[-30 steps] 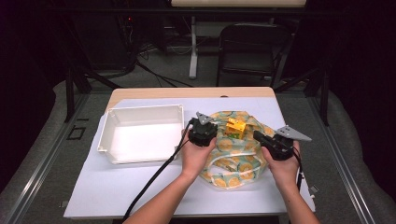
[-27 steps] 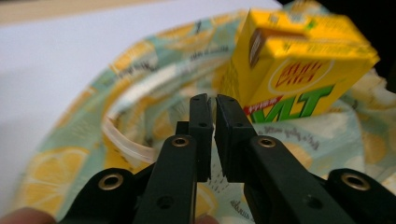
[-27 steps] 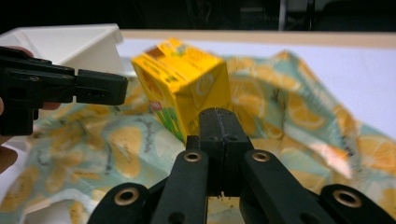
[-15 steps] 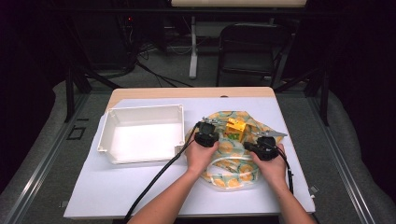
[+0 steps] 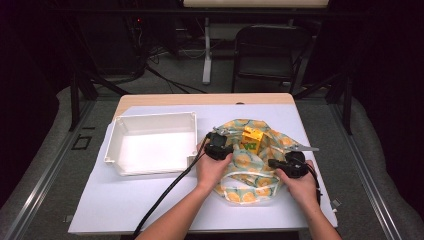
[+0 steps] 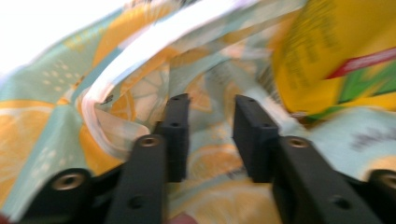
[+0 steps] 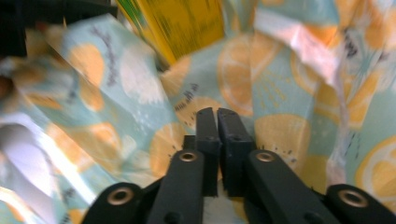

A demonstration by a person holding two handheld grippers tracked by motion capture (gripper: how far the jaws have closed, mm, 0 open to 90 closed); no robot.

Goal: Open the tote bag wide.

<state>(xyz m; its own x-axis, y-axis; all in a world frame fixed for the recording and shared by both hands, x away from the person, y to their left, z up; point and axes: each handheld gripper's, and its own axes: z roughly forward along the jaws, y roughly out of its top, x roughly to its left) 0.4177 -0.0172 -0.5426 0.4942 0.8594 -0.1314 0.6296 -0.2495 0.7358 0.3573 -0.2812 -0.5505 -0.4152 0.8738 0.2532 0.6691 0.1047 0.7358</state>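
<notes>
A cloth [image 5: 250, 176] printed with lemon slices lies spread on the white table, and a yellow box [image 5: 252, 140] stands on it. My left gripper [image 5: 222, 149] rests at the cloth's left side. Its jaws have just been opening and stand apart [image 6: 211, 121], with cloth [image 6: 56, 130] under and behind them, unpinched, and the box [image 6: 336, 51] at upper right. At the cloth's right side is my right gripper [image 5: 275, 163]. Its jaws have just been opening slightly but show only a thin slit [image 7: 217, 126], with no cloth [image 7: 280, 74] seen in it. The box [image 7: 187, 23] is ahead.
A white rectangular tray [image 5: 150, 120] stands left of the cloth, close to my left hand. A black cable [image 5: 165, 192] trails from the left gripper toward the table's front edge. A dark chair [image 5: 272, 45] stands beyond the table's far edge.
Both hands have sunk onto the cloth, and the right one has drawn in toward the box. The raised cloth edges have settled flat.
</notes>
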